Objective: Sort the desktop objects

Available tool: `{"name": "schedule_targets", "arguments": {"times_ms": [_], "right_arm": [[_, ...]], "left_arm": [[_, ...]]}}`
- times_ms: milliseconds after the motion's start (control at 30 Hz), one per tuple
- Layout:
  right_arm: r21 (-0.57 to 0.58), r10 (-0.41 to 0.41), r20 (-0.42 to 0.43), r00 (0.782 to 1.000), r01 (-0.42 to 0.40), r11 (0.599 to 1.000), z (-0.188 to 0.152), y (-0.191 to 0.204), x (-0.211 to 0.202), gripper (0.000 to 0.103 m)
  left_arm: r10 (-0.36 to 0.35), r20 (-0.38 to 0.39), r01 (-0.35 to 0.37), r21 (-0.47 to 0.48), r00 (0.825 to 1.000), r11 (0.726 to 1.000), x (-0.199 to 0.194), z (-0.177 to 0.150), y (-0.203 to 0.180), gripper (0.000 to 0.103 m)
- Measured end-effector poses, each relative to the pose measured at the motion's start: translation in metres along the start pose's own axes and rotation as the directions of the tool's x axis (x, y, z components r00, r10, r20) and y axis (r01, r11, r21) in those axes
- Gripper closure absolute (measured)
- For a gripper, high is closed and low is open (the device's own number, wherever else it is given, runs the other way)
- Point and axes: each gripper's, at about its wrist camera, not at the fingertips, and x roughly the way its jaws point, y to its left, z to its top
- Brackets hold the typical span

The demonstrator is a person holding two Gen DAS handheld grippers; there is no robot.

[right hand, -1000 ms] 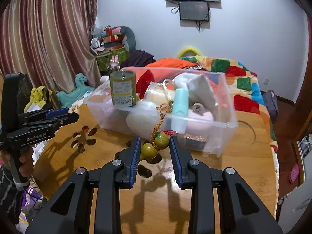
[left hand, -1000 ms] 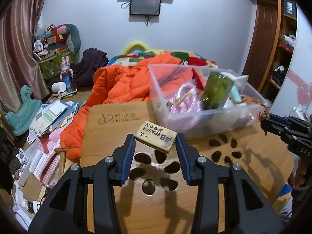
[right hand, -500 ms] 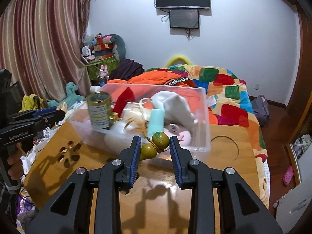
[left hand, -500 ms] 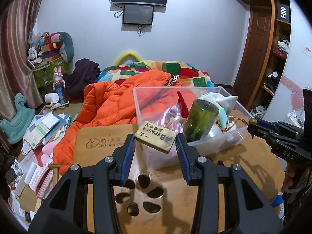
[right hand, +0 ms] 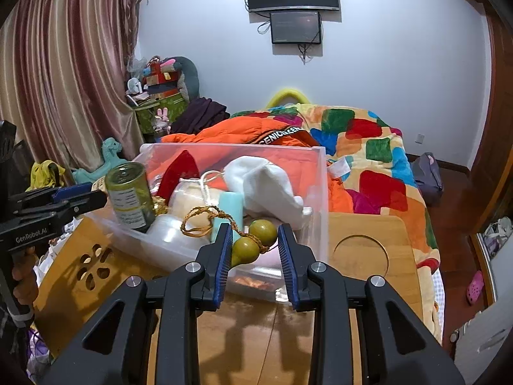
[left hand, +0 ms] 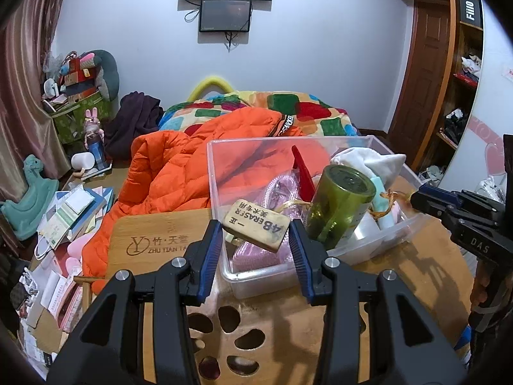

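1. Tan eraser (left hand: pixel 255 225) printed "4B ERASER" sits pinched between the blue pads of the left gripper (left hand: pixel 255 250), held in the air over the near corner of the clear plastic bin (left hand: pixel 214 173).
2. Right gripper (right hand: pixel 253 250) clamps an olive-green gourd charm (right hand: pixel 253 242) with a braided brown cord (right hand: pixel 205 218), over the bin's near wall.
3. Bin stands on a bamboo table (left hand: pixel 154 240). Inside it: green can (left hand: pixel 340 205), white cloth (right hand: pixel 266 183), mint tube (right hand: pixel 231 208), red piece (right hand: pixel 179 173), pink stuff (left hand: pixel 282 189).
4. Orange jacket (left hand: pixel 173 173) lies behind the bin, on a bed with a patchwork blanket (right hand: pixel 368 141).
5. Each gripper shows in the other's view, at the edge.
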Motion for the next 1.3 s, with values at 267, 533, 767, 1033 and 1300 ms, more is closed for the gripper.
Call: {"name": "schedule_targets", "arguments": {"times_ms": [267, 533, 767, 1033, 1300], "right_arm": [[0.012, 0.007, -0.009, 1.000, -0.007, 1.000, -0.002, -0.002, 0.007, 0.078], [0.001, 0.006, 0.019, 1.000, -0.006, 1.000, -0.005, 0.006, 0.000, 0.065], [-0.022, -0.005, 0.058, 0.998, 0.006, 1.000, -0.005, 0.017, -0.017, 0.055], [-0.032, -0.027, 0.102, 0.994, 0.030, 0.999, -0.008, 0.026, -0.048, 0.034], [-0.005, -0.061, 0.148, 0.987, 0.062, 0.998, -0.016, 0.032, -0.084, 0.006]], "left_arm": [[0.024, 0.003, -0.024, 0.042, 1.000, 0.999, 0.002, -0.001, -0.008, 0.060], [0.043, -0.005, -0.043, 0.055, 0.999, 0.998, -0.001, -0.001, -0.011, 0.049], [0.059, 0.013, -0.059, 0.039, 0.998, 0.997, -0.019, -0.003, -0.012, 0.038], [0.077, 0.084, -0.081, 0.034, 0.993, 0.996, -0.056, -0.007, -0.026, 0.008], [0.065, 0.134, -0.071, 0.040, 0.989, 0.997, -0.084, -0.018, -0.046, 0.004]]}}
